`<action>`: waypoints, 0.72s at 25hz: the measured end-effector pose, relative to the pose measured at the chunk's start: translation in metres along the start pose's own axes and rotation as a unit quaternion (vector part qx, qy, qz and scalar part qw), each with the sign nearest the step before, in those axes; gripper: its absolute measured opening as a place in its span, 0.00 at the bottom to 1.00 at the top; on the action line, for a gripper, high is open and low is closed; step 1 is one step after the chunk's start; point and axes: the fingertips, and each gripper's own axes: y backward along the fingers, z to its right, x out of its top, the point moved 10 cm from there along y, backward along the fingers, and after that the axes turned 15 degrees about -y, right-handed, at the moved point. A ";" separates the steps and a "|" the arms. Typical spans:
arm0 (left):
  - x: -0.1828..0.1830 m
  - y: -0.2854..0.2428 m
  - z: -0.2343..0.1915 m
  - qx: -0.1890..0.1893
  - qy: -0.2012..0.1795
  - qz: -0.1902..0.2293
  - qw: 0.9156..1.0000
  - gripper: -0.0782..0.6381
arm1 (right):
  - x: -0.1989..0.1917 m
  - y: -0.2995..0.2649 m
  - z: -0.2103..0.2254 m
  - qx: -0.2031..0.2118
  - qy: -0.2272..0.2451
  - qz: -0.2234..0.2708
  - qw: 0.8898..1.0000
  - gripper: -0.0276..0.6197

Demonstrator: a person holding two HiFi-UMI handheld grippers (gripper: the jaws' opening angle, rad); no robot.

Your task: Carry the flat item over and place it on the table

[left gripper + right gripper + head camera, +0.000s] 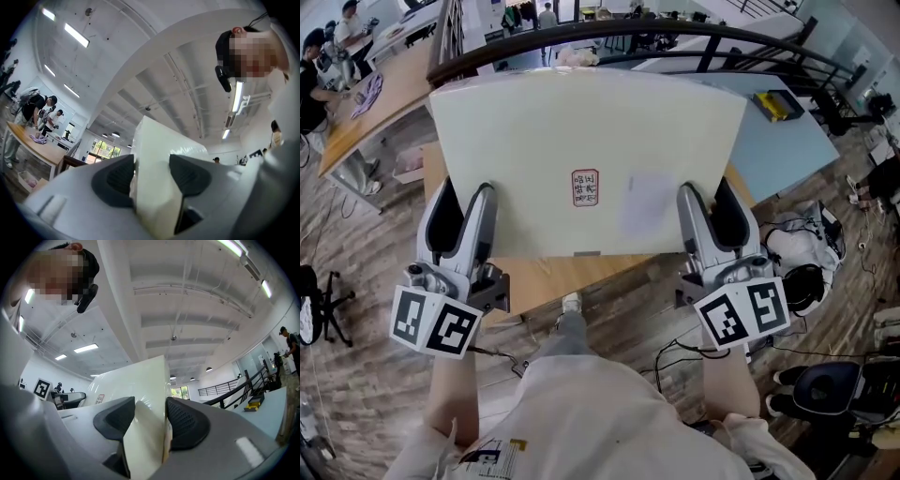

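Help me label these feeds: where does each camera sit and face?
Head view: head-mounted, facing steeply down at the white panel; shows left gripper, right gripper, forearms, torso.
Left gripper view: on the left gripper, facing up along fingers clamping the panel; person's head shows.
Right gripper view: same, on the right gripper.
All share the panel.

Grey wood-plank floor strewn with cables, wooden desk seen below, dark curved railing behind, pale blue table at right, white ceiling lit by strip lights
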 end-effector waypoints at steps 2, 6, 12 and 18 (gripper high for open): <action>-0.009 -0.017 -0.012 0.001 0.003 -0.003 1.000 0.42 | -0.004 -0.021 0.007 -0.001 -0.001 -0.005 1.000 0.37; -0.024 -0.054 -0.043 0.001 0.012 -0.010 1.000 0.42 | -0.009 -0.071 0.017 -0.003 -0.002 -0.016 1.000 0.37; -0.041 -0.120 -0.102 -0.001 0.024 -0.017 1.000 0.42 | -0.012 -0.157 0.025 -0.012 0.000 -0.025 1.000 0.37; -0.066 -0.165 -0.142 -0.005 0.027 -0.028 0.999 0.42 | -0.031 -0.217 0.040 -0.021 -0.007 -0.037 0.999 0.37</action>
